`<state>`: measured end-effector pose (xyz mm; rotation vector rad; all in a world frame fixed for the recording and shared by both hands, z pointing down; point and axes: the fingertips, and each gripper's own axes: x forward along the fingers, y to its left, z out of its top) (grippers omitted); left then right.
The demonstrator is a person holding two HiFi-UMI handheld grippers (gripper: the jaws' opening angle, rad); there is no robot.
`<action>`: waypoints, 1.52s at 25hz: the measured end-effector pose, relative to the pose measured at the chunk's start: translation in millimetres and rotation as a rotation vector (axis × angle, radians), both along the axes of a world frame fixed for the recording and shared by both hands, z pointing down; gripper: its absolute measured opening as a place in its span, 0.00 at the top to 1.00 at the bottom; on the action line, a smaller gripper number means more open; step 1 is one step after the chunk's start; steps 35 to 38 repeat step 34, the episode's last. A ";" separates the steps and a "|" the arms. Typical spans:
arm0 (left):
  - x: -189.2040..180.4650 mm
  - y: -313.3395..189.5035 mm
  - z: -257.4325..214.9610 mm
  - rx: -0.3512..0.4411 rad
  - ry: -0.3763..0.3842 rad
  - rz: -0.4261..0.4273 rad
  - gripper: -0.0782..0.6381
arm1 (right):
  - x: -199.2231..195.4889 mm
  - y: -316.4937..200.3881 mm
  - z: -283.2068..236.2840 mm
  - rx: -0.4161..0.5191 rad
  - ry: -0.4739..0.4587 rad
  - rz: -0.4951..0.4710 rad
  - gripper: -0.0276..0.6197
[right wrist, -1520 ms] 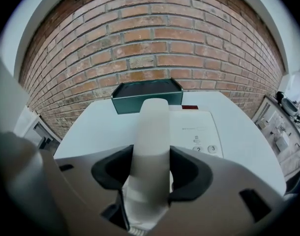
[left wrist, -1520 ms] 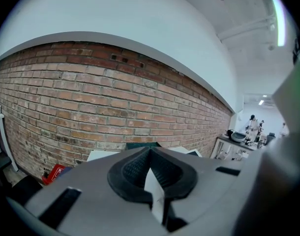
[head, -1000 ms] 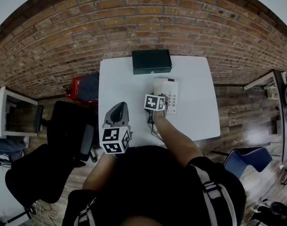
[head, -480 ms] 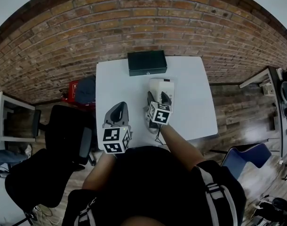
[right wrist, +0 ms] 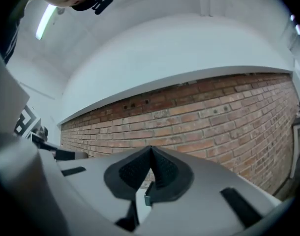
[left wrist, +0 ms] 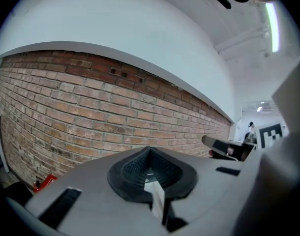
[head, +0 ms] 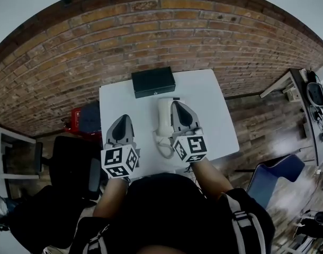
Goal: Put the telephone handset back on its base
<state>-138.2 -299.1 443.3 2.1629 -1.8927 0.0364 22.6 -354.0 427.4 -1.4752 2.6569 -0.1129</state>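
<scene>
The white telephone [head: 163, 118] lies on the white table [head: 214, 120], with its handset resting lengthwise on the base and the coiled cord [head: 163, 149] looping toward the front edge. My right gripper [head: 182, 117] hovers just right of the handset, covers the keypad side, and is shut with nothing between its pads. My left gripper [head: 120, 130] is held over the table's left part, also shut and empty. In both gripper views the shut jaws point up at the brick wall: left gripper [left wrist: 150, 155], right gripper [right wrist: 151, 152]. Neither gripper view shows the phone.
A black box [head: 153, 82] sits at the table's back edge against the brick wall [head: 151, 30]. A black office chair [head: 71, 160] and a red object [head: 77, 118] stand left of the table. A blue chair [head: 272, 176] is at the right.
The right gripper has come off the handset, drawn back toward the person and tilted upward, with its jaws now shut. The handset stays on the base. The left gripper has tilted up slightly.
</scene>
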 end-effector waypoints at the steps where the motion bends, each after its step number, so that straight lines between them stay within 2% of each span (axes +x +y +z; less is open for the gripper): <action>1: 5.3 0.2 -4.7 0.012 -0.006 0.014 0.90 | 6.1 3.9 -11.0 0.025 0.006 0.014 0.96; 6: 28.4 1.9 -25.7 0.079 -0.080 0.078 0.90 | 45.2 22.9 -38.2 0.111 0.033 0.136 0.96; 9: 35.6 2.3 -29.5 0.093 -0.096 0.100 0.90 | 59.2 27.4 -29.1 0.085 0.039 0.170 0.96; 14: 41.3 -1.1 -27.5 0.082 -0.090 0.121 0.90 | 59.7 27.4 -12.2 0.005 0.025 0.154 0.96; 20: 44.7 1.7 -33.6 0.096 -0.099 0.135 0.90 | 55.0 26.2 -10.0 -0.010 0.027 0.160 0.96; 38: 35.3 1.5 -25.8 0.070 -0.096 0.143 0.90 | 35.7 21.4 -5.2 -0.055 0.010 0.131 0.96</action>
